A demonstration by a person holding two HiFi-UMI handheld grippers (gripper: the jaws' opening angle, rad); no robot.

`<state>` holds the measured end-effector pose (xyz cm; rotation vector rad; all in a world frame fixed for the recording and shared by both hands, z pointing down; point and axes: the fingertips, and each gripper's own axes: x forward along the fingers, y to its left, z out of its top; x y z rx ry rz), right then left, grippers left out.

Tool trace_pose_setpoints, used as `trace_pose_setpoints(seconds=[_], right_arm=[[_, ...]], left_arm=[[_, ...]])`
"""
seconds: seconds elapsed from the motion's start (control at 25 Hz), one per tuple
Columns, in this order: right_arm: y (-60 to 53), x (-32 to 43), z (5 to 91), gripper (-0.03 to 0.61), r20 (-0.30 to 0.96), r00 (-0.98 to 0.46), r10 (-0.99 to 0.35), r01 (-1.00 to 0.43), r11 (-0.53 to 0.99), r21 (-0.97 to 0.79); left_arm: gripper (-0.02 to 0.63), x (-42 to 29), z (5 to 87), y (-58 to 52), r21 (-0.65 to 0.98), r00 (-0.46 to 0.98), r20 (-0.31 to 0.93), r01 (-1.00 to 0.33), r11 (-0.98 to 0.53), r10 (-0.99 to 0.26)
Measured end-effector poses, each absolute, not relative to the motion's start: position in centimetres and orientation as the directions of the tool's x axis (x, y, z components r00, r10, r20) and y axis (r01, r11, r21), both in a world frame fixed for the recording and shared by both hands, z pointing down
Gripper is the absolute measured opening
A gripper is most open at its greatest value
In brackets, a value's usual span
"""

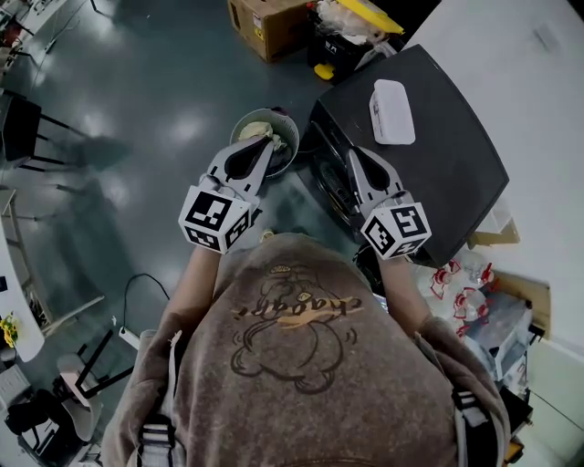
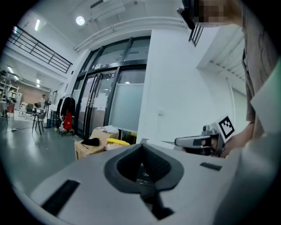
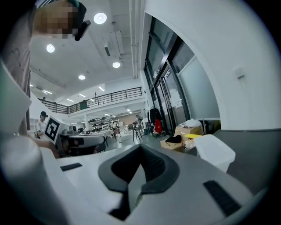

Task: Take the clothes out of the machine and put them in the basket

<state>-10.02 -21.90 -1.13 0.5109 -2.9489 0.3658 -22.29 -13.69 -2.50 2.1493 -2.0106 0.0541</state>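
Observation:
In the head view a round grey basket (image 1: 239, 128) stands on the floor with pale clothes (image 1: 258, 130) in it. To its right is the black machine (image 1: 447, 173); its front opening faces the basket and is mostly hidden by my arms. My left gripper (image 1: 269, 146) hangs above the basket's near rim, shut and empty. The right gripper (image 1: 354, 155) is level with it in front of the machine's front edge; its jaws look closed, with nothing between them. Both gripper views look out level over the room, left gripper (image 2: 141, 146), right gripper (image 3: 140, 147).
A white lidded box (image 1: 392, 111) lies on top of the machine. A cardboard box (image 1: 265, 23) and a bin with something yellow (image 1: 370, 16) stand on the floor beyond. Packed goods (image 1: 465, 296) sit at the right, chairs and cables at the left.

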Motion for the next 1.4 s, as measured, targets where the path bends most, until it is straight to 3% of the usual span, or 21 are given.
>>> trace_pose_setpoints(seconds=[0.52, 1.4], right_arm=[[-20.4, -9.2, 1.7, -0.003, 0.172, -0.949, -0.263, -0.295, 0.933, -0.204], [-19.9, -12.3, 1.2, -0.003, 0.172, -0.964, -0.202, -0.234, 0.953, -0.191]], left_arm=[[0.009, -20.8, 1.6, -12.4, 0.162, 0.035, 0.198, -0.987, -0.003, -0.979], [0.009, -23.2, 0.5, -11.4, 0.181, -0.023, 0.187, -0.982, 0.058, -0.982]])
